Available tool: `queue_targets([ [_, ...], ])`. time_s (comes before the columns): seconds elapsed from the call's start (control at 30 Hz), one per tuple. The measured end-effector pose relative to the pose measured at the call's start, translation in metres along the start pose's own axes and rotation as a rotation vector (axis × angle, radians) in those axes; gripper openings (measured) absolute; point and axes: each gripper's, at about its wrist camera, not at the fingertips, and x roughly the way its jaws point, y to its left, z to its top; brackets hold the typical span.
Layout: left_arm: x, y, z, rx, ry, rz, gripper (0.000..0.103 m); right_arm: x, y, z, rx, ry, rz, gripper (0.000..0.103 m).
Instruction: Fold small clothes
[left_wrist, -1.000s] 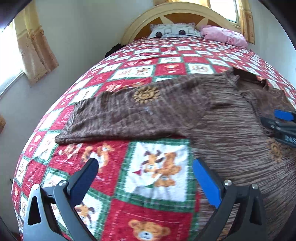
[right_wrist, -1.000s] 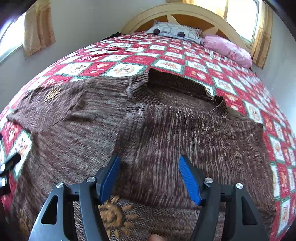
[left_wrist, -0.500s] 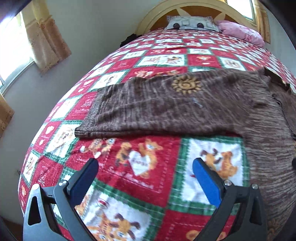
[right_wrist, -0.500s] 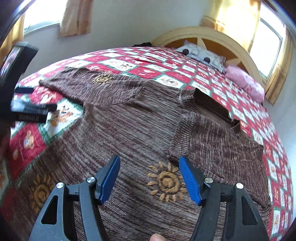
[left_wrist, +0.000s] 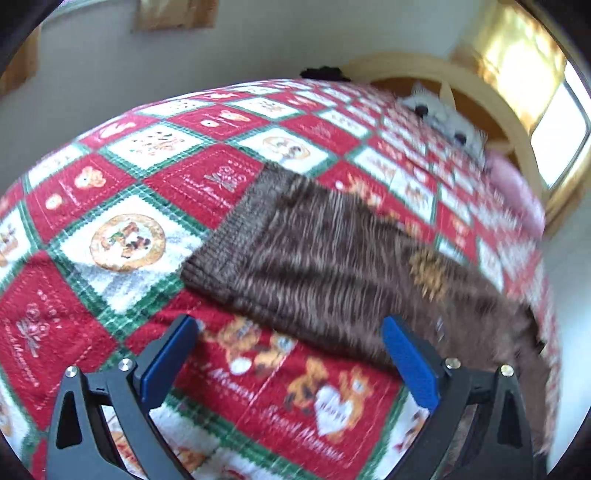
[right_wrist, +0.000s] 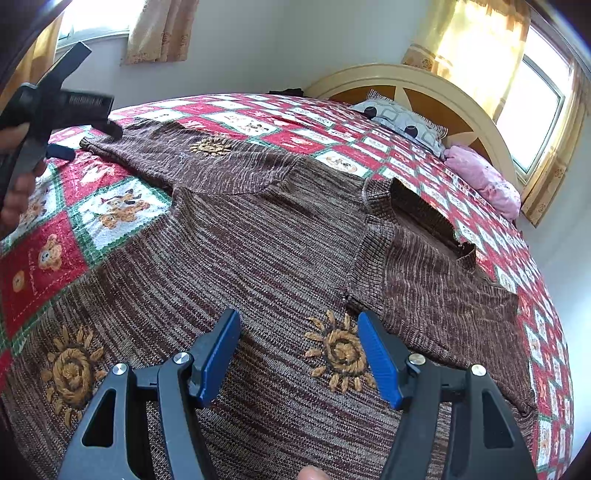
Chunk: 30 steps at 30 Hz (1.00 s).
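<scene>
Left gripper (left_wrist: 288, 363) has swung out to the sweater's sleeve cuff (left_wrist: 236, 236) since a second ago.

Brown sweater (right_wrist: 258, 240) lies flat on the quilted bed (right_wrist: 122, 206), pillows (right_wrist: 402, 122) by the headboard, nothing blocking. Both grippers hang released, holding nothing; right gripper (right_wrist: 299, 354) hovers over the sweater body by a sun patch (right_wrist: 341, 352).

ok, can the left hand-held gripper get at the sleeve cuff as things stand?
Probably yes. The left hand-held gripper is open just short of the sleeve cuff, which lies flat on the quilt with nothing between.
</scene>
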Motion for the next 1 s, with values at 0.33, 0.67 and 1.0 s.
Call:
queue_targets([
  [0.33,0.019,0.002,0.02,-0.086,-0.057,0.012,0.06,0.002,0.002,0.0,-0.005,-0.001,-0.013,0.067],
  [0.67,0.015,0.016,0.027,-0.088,-0.087,-0.006,0.007,0.001,0.003,-0.002,-0.004,-0.001,-0.014,0.068],
  [1.0,-0.038,-0.045,0.031,0.047,-0.172,-0.149,0.007,-0.017,-0.053,-0.002,0.177,-0.041,0.058,0.068],
])
